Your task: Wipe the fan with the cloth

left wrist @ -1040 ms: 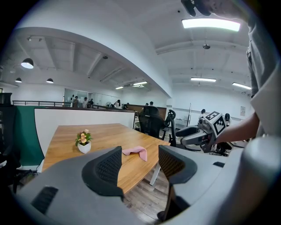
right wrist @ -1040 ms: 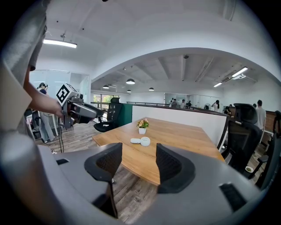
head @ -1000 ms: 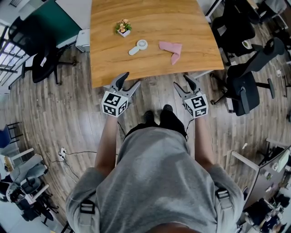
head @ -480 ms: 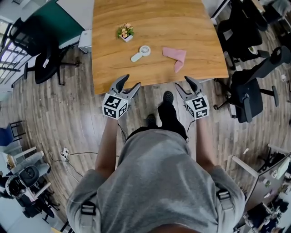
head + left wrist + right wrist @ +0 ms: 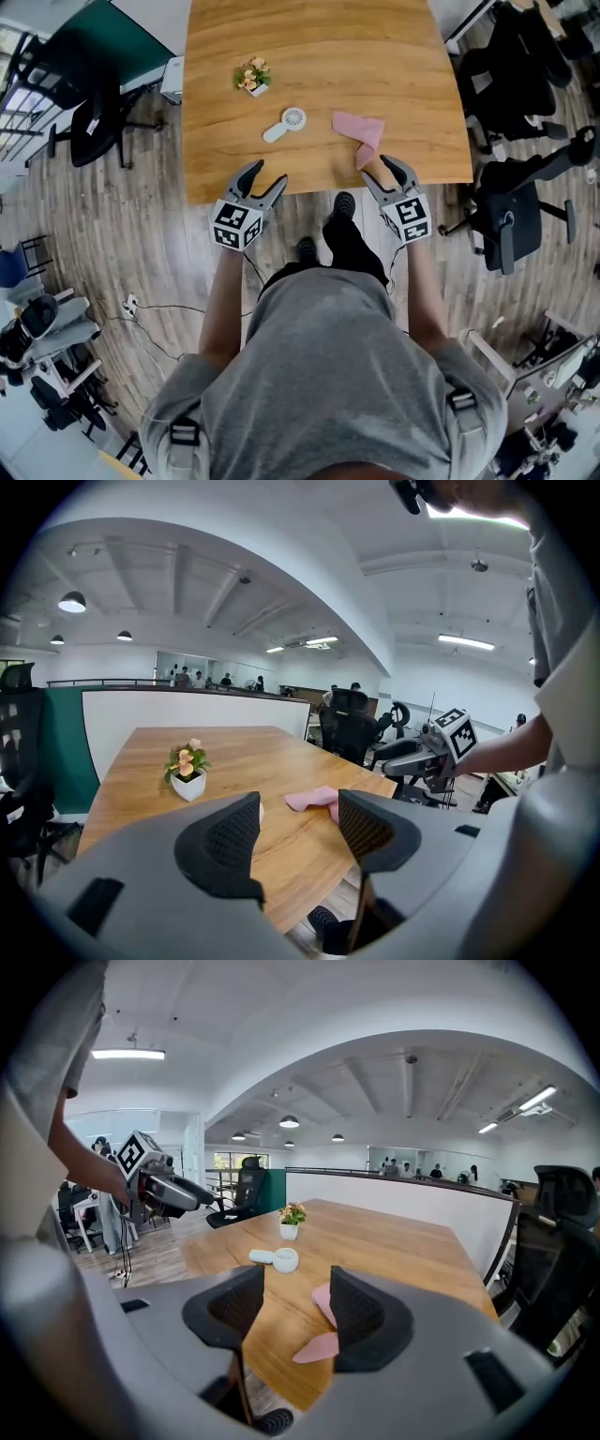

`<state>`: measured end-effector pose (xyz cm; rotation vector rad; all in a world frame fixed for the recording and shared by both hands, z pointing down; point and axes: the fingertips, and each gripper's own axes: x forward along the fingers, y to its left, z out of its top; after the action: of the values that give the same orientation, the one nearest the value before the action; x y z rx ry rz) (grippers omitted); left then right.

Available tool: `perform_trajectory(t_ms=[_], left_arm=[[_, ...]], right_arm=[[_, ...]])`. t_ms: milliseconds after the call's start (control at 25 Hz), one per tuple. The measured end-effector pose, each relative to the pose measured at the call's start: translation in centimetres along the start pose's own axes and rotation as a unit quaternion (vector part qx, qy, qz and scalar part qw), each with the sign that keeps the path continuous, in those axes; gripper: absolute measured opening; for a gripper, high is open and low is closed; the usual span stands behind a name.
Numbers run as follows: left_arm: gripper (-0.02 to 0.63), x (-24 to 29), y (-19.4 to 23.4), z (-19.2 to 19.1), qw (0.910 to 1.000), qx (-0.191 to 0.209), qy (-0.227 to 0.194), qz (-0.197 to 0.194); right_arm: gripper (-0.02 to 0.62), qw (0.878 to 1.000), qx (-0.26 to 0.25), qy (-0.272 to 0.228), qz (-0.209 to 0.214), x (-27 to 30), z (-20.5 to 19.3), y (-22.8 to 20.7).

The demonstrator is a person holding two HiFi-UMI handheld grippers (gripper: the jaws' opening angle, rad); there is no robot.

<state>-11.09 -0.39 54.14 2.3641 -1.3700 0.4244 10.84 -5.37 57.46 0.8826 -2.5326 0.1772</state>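
Both grippers have come up to the table (image 5: 309, 47) edge. The left gripper (image 5: 266, 174) is spread and empty; the right gripper (image 5: 378, 171) has jaws just narrowing, still apart, nothing between them. Just ahead of it lies the pink cloth (image 5: 361, 128), with the fan (image 5: 286, 122) flat beyond — still the approach, I'd say. Next: pinch the cloth.

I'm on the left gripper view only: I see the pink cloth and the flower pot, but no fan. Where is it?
Observer: The fan lies flat on the table, between the flower pot and the cloth; a jaw hides it from you.
Operator: Is the right gripper holding anything?
Observer: No. The right gripper has its jaws apart, nothing between them; they have just been closing slightly.
Operator: Does the cloth touch the fan?
Observer: No, the head view shows bare wood between them.
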Motion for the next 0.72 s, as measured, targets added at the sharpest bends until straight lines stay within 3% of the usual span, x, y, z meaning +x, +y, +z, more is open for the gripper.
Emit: perform_trajectory(t_ms=[400,720], left_arm=[[0.264,4.8,1.5,1.3,0.9991,-0.020,0.010,0.036],[0.264,6.8,2.1,0.7,0.9964,-0.042,0.019,0.071]], right_arm=[[0.230,0.999,-0.013,0.036,0.039,3.1,-1.9,-5.1],[0.232,0.992,-0.051,0.073,0.092,5.4,-3.9,-6.5]])
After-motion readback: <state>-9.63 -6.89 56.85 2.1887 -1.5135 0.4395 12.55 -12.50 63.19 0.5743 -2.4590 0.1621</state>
